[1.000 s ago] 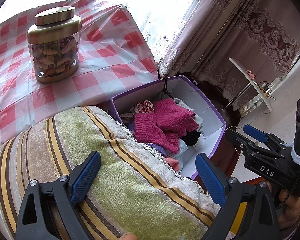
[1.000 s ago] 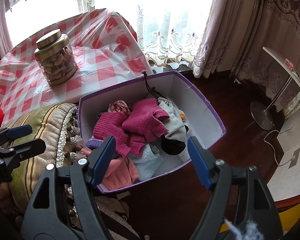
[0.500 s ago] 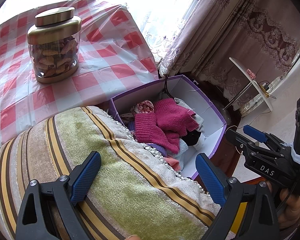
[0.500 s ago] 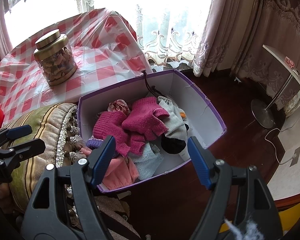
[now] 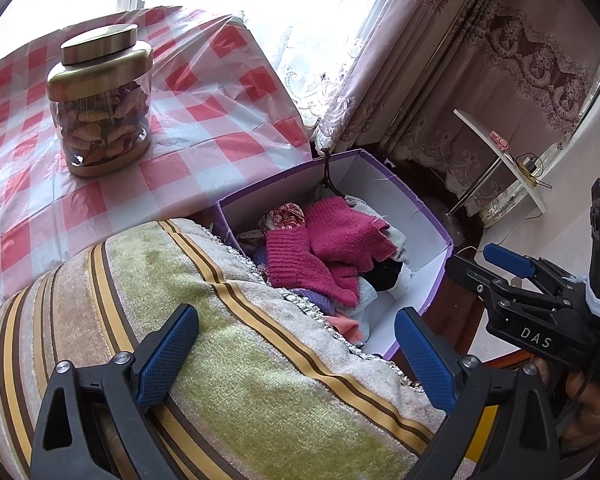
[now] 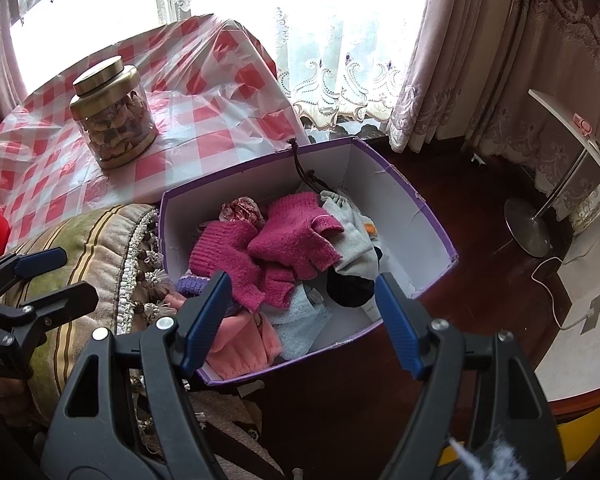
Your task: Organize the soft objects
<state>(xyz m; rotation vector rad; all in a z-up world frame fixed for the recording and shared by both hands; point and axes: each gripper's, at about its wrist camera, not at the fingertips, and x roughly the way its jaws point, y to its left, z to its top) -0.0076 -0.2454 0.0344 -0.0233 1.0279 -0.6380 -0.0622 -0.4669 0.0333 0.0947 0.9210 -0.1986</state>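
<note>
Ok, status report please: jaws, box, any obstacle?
Both grippers open, empty. Purple box full of knitwear, magenta gloves on top. Striped cushion under left gripper.

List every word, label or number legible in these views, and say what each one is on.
"DAS": white letters on the black body of the right gripper, seen from the left wrist view.
White lettering on the body of the left gripper, at the right wrist view's left edge: too cut off and small to read.
White tag in the purple box, under a black sock: print too small to read.
Nothing else bears readable text.
</note>
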